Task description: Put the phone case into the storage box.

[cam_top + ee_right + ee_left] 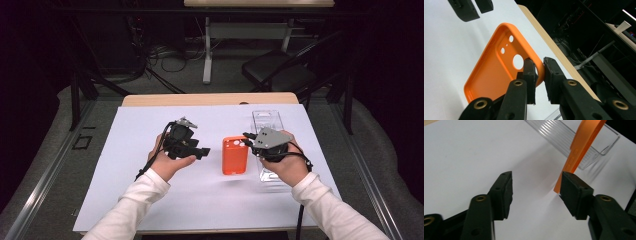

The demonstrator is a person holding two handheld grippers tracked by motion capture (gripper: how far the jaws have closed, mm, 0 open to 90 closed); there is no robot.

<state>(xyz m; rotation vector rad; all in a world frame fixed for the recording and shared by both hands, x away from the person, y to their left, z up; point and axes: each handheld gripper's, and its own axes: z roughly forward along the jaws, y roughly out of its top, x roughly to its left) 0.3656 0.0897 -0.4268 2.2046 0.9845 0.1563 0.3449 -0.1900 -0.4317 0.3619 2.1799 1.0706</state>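
The wooden desk [150, 100] in front of me is covered by a big white paper sheet [135, 190], and everything I am working with sits on the right half of that sheet. Farthest right lies a long clear plastic packaging tray [266, 120], partly under my right hand. Just beside it, between my two hands, is the orange soft-plastic phone case [234, 155], which I hold lifted and tilted, its hollow side and camera holes facing my right claw [539, 65]. That right claw is pinched nearly closed on the top rim of the case, one jaw inside the shell near the big round hole and the other on its outside. My left claw [537, 187] stands about half open with nothing between its jaws; the near edge of the case hangs just at the tip of one jaw, close to it but not clamped. The risk I see is in that thin grip: the right claw has only the rim, so the flexible shell could bend, twist or slide free and flop back onto the paper. If I bring the left claw in carelessly, its open jaw could knock the hanging edge and lever the case out of the right claw, or push it against the clear tray and shove that tray toward the desk edge.
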